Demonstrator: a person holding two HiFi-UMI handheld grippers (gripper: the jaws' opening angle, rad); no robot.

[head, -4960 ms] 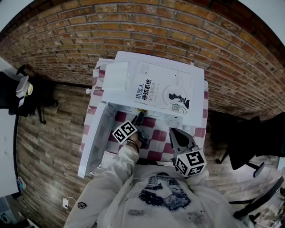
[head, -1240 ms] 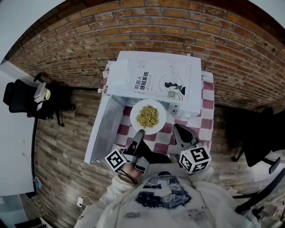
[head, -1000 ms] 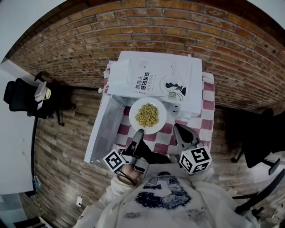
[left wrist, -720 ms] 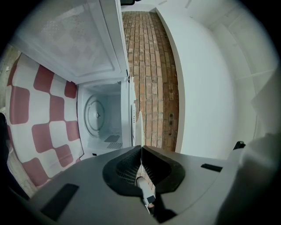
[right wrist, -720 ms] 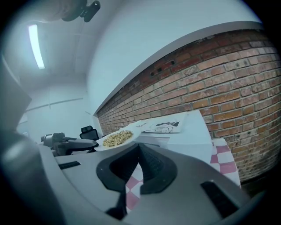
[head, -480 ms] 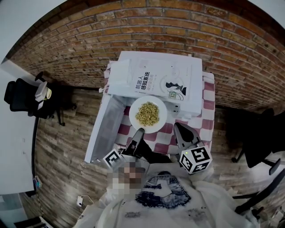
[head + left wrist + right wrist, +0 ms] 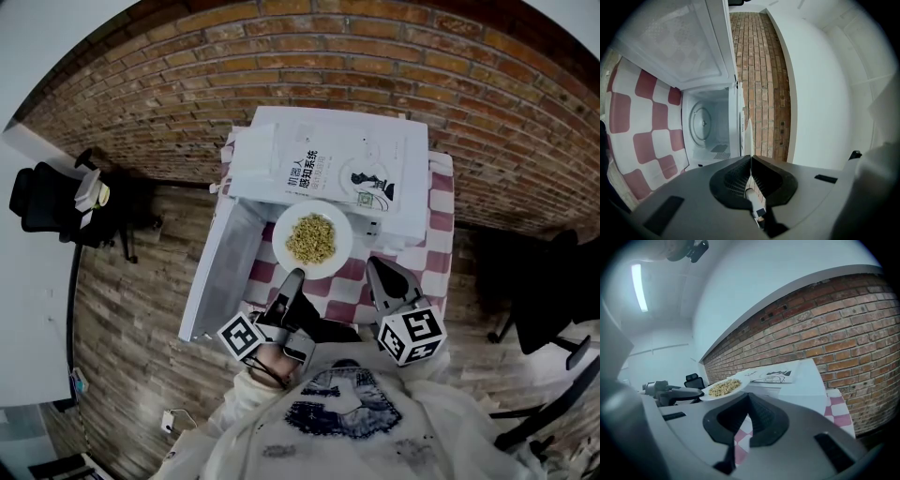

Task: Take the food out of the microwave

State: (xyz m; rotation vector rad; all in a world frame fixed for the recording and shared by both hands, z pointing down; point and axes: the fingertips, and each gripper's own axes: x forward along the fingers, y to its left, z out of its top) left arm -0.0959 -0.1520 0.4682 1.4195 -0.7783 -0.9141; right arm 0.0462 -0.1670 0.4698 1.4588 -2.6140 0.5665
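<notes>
A white plate (image 7: 312, 239) of yellowish food hangs in front of the open white microwave (image 7: 253, 150). My left gripper (image 7: 294, 276) is shut on the plate's near rim. In the left gripper view the plate (image 7: 749, 135) shows edge-on as a thin white sliver above the closed left gripper (image 7: 751, 157). Behind it is the microwave's bare cavity (image 7: 705, 129) with its turntable. My right gripper (image 7: 376, 266) hovers to the right of the plate, shut on nothing. From the right gripper view the plate (image 7: 723, 387) and left gripper (image 7: 670, 393) lie to the left of the right gripper (image 7: 749, 398).
The microwave door (image 7: 212, 272) swings open to the left. A book (image 7: 342, 178) lies on top of the microwave. A red-and-white checked cloth (image 7: 417, 267) covers the table. A brick wall (image 7: 169, 84) stands behind, and black chairs (image 7: 47, 202) flank the table.
Five seconds ago my left gripper reached into the microwave; it has since drawn back with the plate. Over the last second both grippers and the plate have held still.
</notes>
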